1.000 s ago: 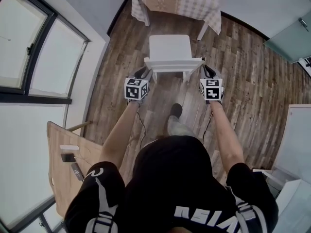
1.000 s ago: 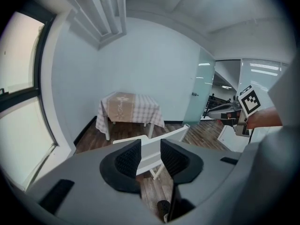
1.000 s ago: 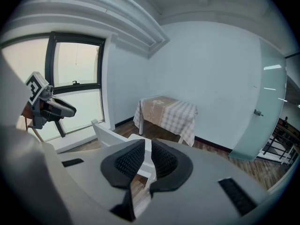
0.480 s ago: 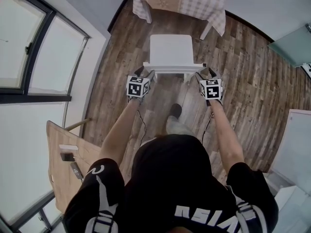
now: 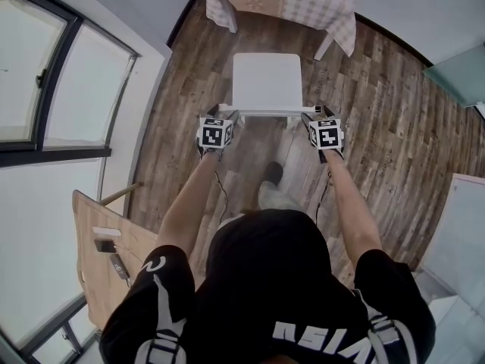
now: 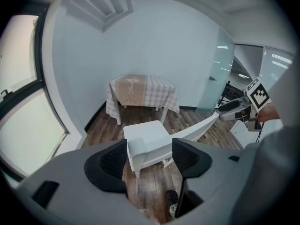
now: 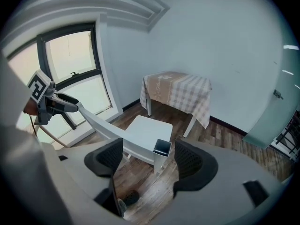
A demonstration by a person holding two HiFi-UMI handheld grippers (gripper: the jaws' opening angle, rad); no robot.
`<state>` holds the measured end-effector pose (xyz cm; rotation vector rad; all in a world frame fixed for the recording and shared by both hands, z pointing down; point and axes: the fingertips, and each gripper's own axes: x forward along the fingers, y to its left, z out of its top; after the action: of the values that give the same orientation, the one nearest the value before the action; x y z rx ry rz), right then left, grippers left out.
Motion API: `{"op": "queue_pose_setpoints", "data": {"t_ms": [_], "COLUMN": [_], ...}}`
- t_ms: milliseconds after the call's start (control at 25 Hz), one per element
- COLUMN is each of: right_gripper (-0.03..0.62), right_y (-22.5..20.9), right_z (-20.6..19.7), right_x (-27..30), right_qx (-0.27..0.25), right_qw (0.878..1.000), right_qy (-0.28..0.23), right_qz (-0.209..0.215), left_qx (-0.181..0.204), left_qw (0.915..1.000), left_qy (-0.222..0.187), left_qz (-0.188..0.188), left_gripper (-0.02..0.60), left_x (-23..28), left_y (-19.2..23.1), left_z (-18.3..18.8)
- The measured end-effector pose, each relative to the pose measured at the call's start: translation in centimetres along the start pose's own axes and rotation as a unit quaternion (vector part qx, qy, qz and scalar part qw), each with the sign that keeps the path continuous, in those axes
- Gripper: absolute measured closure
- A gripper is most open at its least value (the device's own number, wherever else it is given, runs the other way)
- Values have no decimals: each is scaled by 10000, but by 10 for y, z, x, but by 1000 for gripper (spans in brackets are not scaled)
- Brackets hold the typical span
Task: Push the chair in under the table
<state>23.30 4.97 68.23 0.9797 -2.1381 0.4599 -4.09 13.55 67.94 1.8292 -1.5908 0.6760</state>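
Left gripper (image 5: 226, 117), right gripper (image 5: 315, 114): fingers (image 6: 187, 156) just spread (no pinch), straddling chair (image 5: 265, 82) back corners.

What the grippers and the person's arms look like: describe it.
The left gripper and right gripper each have a grey body, black textured pads and a white cube with black square markers. A thin dark cable trails from each. Short black sleeves with white print.
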Motion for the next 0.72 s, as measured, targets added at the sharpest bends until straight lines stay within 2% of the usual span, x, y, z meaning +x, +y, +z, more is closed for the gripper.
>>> {"op": "queue_pose_setpoints", "data": {"t_ms": [280,520,720], "right_gripper": [237,229,198], "right_y": [-5,-3,-1], "right_z": [-5,-2,-4], "right_x": [24,29,33], "right_qx": [146,153,288], "right_qw": [9995,9988,9975], "right_qy": [160,172,253], "right_qz": [212,438,597], "left_qx": [8,-65,-169], "left_qw": [9998,9994,9990], "left_qy": [170,162,240], "left_qz": [139,294,344], "left_gripper": [278,272,268], "left_x": [16,20,21], "left_y": [1,2,1], "left_z": [-2,-1,-3]}}
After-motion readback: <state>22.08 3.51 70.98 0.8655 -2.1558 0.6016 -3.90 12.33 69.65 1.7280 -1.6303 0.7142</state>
